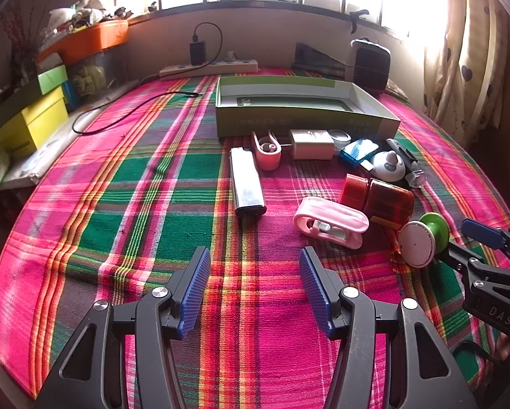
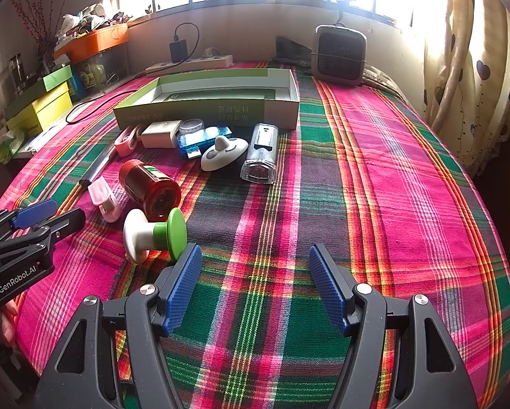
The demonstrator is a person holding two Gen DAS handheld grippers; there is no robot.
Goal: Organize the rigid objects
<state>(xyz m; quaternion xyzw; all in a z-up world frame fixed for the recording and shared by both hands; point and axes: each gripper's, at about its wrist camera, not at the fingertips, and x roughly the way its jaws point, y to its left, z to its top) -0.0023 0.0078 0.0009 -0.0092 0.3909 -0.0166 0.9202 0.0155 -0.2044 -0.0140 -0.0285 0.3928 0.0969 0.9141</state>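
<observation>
Both grippers empty, nothing picked yet. Reads as the start of the sort: the green-and-white box [image 1: 306, 109] is sitting open, with only a dark printed insert showing on its floor.

Left gripper [image 1: 255, 293]: jaws spread wide, nothing between them, hovering over bare plaid cloth [image 1: 152, 204] well short of the box. Right gripper [image 2: 255, 289]: jaws also spread and empty, likewise short of the box.

Items, all relative to the box:
- Just in front of its near wall: white charger block [image 1: 311, 143], pink clip [image 1: 266, 151], blue USB adapter [image 2: 203, 139], white knob-topped disc [image 2: 224, 151], clear plastic lighter-like case [image 2: 260, 153].
- Further out: silver lighter [image 1: 246, 182], second pink clip [image 1: 331, 223], red-capped amber bottle [image 2: 150, 187] lying on its side.
- Farthest from it: green-and-white spool-shaped piece [image 2: 154, 235], tipped over, its green flange just beside the right gripper's left pad [image 2: 183, 286]. Can't tell if they touch.

Next move, my read: the spool is the cheapest grab for the right gripper. Needs a shift left to centre on the narrow green neck, then close, then carry over the bottle and cluster to the box. It's round and may roll off the pads, so squeeze across the neck, not the flanges.
</observation>
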